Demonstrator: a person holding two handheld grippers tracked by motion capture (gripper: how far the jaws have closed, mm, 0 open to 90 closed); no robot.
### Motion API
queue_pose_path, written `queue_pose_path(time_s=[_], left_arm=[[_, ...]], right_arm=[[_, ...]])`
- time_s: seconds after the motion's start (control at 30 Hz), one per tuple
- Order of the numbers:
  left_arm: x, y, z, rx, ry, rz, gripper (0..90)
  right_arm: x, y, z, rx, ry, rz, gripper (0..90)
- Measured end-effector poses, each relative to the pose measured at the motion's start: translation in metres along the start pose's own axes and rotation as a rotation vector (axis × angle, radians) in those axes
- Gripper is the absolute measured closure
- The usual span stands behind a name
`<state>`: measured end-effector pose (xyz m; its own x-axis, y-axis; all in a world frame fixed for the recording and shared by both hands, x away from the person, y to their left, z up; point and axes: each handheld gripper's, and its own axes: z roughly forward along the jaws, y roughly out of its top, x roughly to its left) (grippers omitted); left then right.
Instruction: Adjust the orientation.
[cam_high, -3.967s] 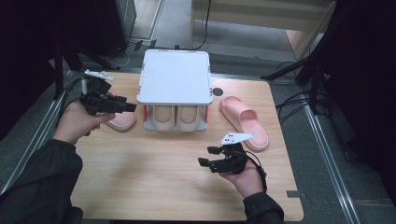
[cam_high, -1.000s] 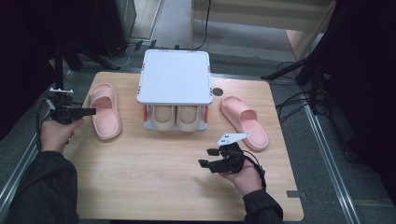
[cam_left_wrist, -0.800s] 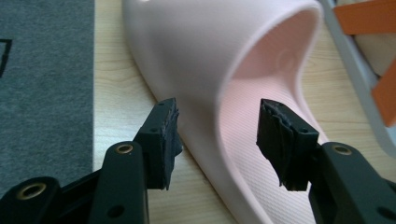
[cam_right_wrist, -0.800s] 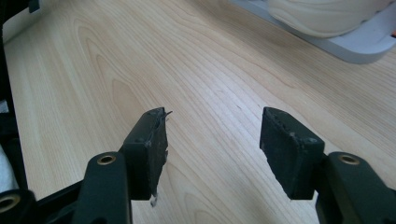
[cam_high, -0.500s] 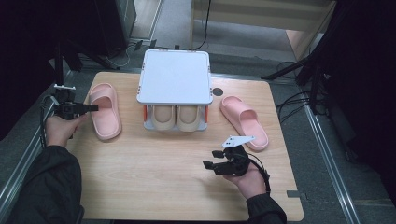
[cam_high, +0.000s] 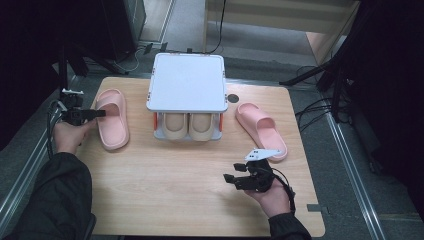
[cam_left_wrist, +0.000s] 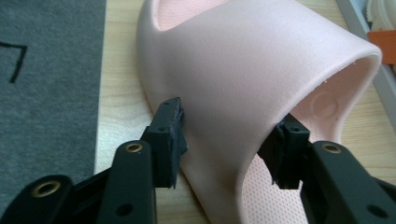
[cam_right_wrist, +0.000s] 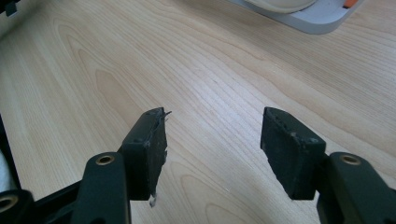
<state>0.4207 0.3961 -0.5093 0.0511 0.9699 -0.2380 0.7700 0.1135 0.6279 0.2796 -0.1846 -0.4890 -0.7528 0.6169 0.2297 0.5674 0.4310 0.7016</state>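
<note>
Left gripper (cam_left_wrist: 229, 140) at the table's left edge, jaws spread around the strap of the pink slipper (cam_high: 113, 119), pads close on each side, right gripper (cam_high: 231, 178) low over bare wood, jaws wide, gripping nothing, second pink slipper (cam_high: 261, 130) right of the white shoe rack (cam_high: 187, 82).

Left gripper (cam_high: 97, 113) at pink slipper (cam_high: 113, 121) strap.
</note>
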Motion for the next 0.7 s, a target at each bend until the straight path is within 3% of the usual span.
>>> queue_pose_path(time_s=[0.27,0.33,0.43,0.7], left_arm=[[-0.005,0.003,-0.005,-0.011,0.086,0.025,77.2],[-0.003,0.004,-0.007,0.003,0.061,0.011,80.9],[-0.005,0.007,-0.008,0.022,0.071,0.026,82.6],[-0.010,0.012,-0.018,0.016,0.015,0.017,83.6]], right_arm=[[0.000,0.002,0.002,-0.005,0.009,-0.004,41.0],[0.000,0.002,0.002,-0.003,0.009,-0.004,41.0],[0.000,0.002,0.002,-0.002,0.010,-0.003,41.1],[0.000,0.003,0.001,-0.018,0.016,0.012,40.6]])
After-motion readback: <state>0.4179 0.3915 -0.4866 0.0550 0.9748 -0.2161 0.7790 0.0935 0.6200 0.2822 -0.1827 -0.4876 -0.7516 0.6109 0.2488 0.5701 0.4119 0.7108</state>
